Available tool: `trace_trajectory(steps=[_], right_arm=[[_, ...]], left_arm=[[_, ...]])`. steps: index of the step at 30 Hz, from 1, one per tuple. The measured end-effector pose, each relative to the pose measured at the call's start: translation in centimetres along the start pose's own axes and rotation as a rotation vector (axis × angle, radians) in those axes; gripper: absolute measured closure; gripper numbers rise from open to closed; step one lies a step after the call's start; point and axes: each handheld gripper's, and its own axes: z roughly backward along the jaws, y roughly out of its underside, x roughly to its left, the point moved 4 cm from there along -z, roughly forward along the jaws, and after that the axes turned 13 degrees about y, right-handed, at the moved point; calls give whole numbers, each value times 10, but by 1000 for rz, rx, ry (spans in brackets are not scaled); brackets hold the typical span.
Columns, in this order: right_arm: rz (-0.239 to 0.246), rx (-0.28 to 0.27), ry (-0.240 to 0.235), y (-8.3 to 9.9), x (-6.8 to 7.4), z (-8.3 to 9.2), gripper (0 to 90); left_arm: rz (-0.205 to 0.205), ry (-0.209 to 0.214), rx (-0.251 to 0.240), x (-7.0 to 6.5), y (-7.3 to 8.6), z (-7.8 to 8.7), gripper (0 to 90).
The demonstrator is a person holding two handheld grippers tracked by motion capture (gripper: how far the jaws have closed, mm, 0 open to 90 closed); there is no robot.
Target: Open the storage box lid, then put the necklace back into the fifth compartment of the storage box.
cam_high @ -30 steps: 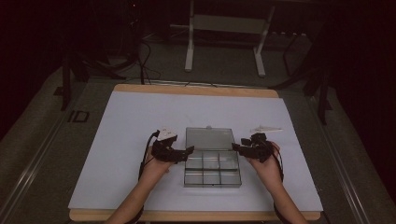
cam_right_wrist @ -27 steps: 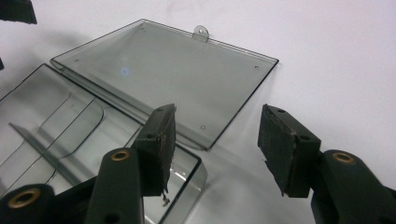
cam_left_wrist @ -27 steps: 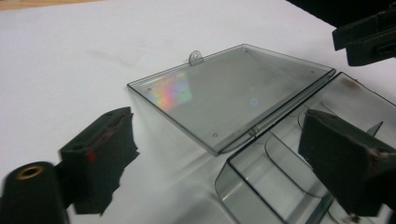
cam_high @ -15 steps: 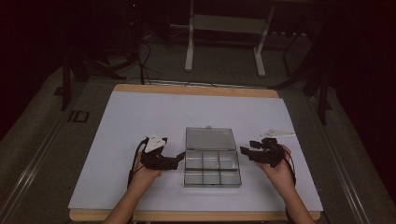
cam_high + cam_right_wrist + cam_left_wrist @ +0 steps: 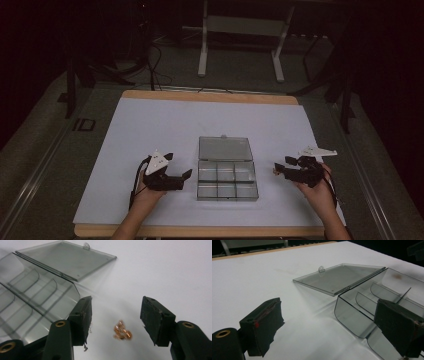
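My left gripper (image 5: 176,172) hung with jaws apart and empty just left of the open clear compartment box (image 5: 227,180). Right of the box, my right gripper (image 5: 116,315) was nearer the small copper-coloured cluster (image 5: 122,333), which lay on the white table (image 5: 150,125) between and just ahead of its parted, empty jaws.

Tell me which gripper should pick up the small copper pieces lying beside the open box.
Right. The right gripper stands open with the copper pieces on the white mat between its jaws. The left gripper sits across the clear box, also open and empty.

Both grippers, left (image 5: 176,176) and right (image 5: 283,167), apparently gape open.
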Motion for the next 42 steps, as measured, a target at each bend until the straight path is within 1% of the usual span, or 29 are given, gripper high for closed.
trace_trajectory(steps=[1,5,7,9,10,12,14,15,16,18,20,22,25,26,27,31,37,39,40,42], right_arm=[[-1,3,2,2,-3,1,425],[4,7,14,9,-13,5,428],[2,11,13,10,-15,5,430],[2,19,14,14,-20,7,438],[0,20,13,15,-21,7,438],[-5,27,17,17,-23,6,444],[-4,33,19,18,-23,5,460],[-5,32,19,19,-23,4,468],[-11,37,13,20,-23,3,495],[-17,42,13,20,-23,0,514],[-21,46,-2,20,-21,-3,549],[-7,60,8,21,-19,-8,551],[3,64,6,22,-16,-14,561],[34,69,14,24,-13,-21,564],[49,69,16,25,-12,-24,564],[61,78,19,26,-7,-32,556],[100,95,39,31,-3,-39,546],[124,90,57,32,-1,-38,563],[137,88,63,32,0,-38,587],[151,90,62,32,2,-37,637]], left_arm=[[-8,0,5,0,2,2,88],[-26,-2,-13,-3,8,8,87],[-27,1,-18,-3,10,9,87],[-31,-11,-30,-4,13,12,87],[-32,-15,-41,-5,14,14,88],[-37,-25,-45,-4,15,16,88],[-36,-24,-63,-4,15,18,88],[-28,-26,-71,-3,15,18,88],[-28,-25,-70,-3,16,18,88],[-25,-20,-74,-3,16,18,88],[-31,-20,-64,-3,17,17,88],[-30,-15,-62,-4,18,15,88],[-33,-11,-63,-5,17,14,88],[-34,-9,-66,-5,16,14,88],[-33,-9,-72,-5,16,15,88],[-23,-10,-85,-4,15,17,88],[-22,-13,-86,-2,14,19,88],[-25,-16,-85,-2,15,19,88],[-24,-16,-84,-2,15,18,88],[-26,-18,-77,-2,15,18,88]])
